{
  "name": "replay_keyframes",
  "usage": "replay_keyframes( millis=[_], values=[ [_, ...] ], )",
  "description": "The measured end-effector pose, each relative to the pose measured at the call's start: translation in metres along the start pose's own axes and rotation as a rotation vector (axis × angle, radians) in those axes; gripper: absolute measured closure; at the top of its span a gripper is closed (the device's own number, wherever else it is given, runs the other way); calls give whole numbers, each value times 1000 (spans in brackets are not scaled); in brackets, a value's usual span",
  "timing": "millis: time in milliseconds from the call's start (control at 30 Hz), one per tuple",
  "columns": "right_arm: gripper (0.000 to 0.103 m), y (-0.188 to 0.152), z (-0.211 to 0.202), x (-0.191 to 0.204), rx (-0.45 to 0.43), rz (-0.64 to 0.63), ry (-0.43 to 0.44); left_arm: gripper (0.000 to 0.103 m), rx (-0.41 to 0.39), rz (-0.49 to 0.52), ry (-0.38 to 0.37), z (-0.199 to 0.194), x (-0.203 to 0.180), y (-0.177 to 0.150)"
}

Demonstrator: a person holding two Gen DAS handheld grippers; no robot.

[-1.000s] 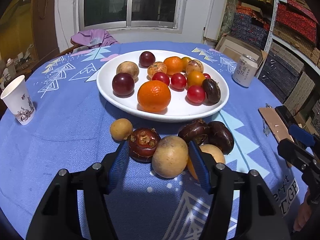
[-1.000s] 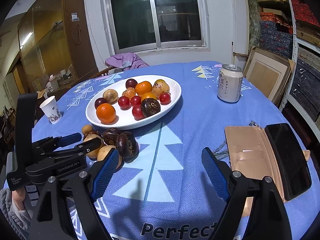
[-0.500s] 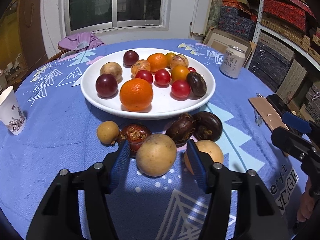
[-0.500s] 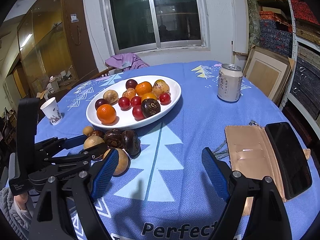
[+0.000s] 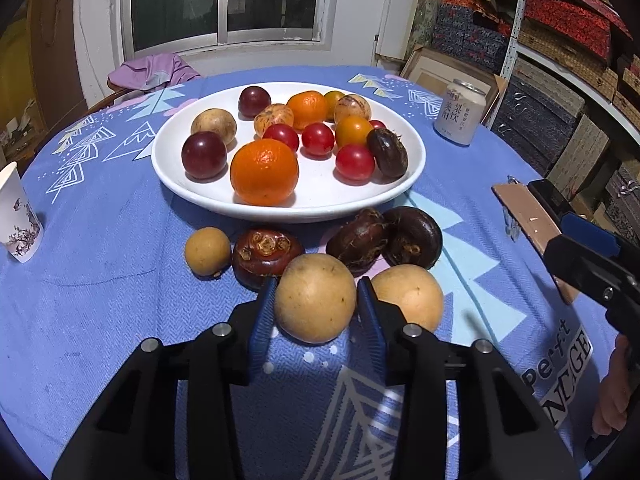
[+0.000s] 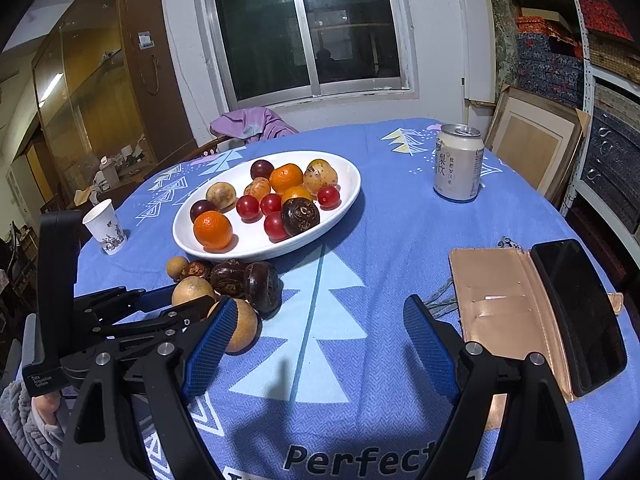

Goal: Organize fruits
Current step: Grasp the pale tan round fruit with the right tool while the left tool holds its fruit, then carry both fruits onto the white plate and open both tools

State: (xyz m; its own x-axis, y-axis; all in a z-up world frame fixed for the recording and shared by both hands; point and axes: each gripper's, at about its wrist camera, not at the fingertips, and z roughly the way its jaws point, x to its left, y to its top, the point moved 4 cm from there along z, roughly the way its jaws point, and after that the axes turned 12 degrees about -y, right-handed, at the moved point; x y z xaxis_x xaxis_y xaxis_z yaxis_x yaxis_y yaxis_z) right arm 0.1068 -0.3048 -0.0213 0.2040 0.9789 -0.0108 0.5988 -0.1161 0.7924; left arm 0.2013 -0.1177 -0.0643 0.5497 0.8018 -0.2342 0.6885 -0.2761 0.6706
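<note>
tan round fruit [image 5: 315, 298] between closing left tongs [image 5: 316, 304], pads touching

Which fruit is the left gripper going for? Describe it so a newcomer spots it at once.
Start at the white plate; a cluster of loose fruit lies on the blue tablecloth in front of it. The round tan fruit sits between the closing blue pads of the left gripper. It is bigger than the small tan fruit and paler than the dark brown ones.
</note>
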Motion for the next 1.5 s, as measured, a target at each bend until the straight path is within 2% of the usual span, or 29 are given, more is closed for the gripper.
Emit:
replay_keyframes(
  millis=[200,367,467,600,800,900,1133,1200,1267,1500],
  values=[
    [17,0,5,-4,18,17,1,63,-13,1,28,-8,-1,-4],
    [17,-2,8,-1,34,11,22,63,-27,4,122,-46,14,-24],
    [17,-7,6,12,28,-48,39,63,-27,1,178,-64,25,-40],
    [17,-17,6,42,28,-176,55,63,-23,-64,180,-67,42,-47],
    [18,-18,15,81,75,-293,58,63,-24,-89,176,-67,48,-46],
    [23,-23,23,98,76,-342,39,63,-24,-106,166,-66,51,-46],
    [25,-23,32,92,74,-311,19,63,-28,-123,162,-63,52,-44],
    [30,-22,36,92,82,-313,16,63,-29,-127,161,-62,52,-44],
    [40,-23,40,93,102,-313,26,63,-30,-127,162,-62,53,-44],
    [44,-22,44,96,113,-298,33,63,-30,-126,164,-63,53,-45]
  ],
)
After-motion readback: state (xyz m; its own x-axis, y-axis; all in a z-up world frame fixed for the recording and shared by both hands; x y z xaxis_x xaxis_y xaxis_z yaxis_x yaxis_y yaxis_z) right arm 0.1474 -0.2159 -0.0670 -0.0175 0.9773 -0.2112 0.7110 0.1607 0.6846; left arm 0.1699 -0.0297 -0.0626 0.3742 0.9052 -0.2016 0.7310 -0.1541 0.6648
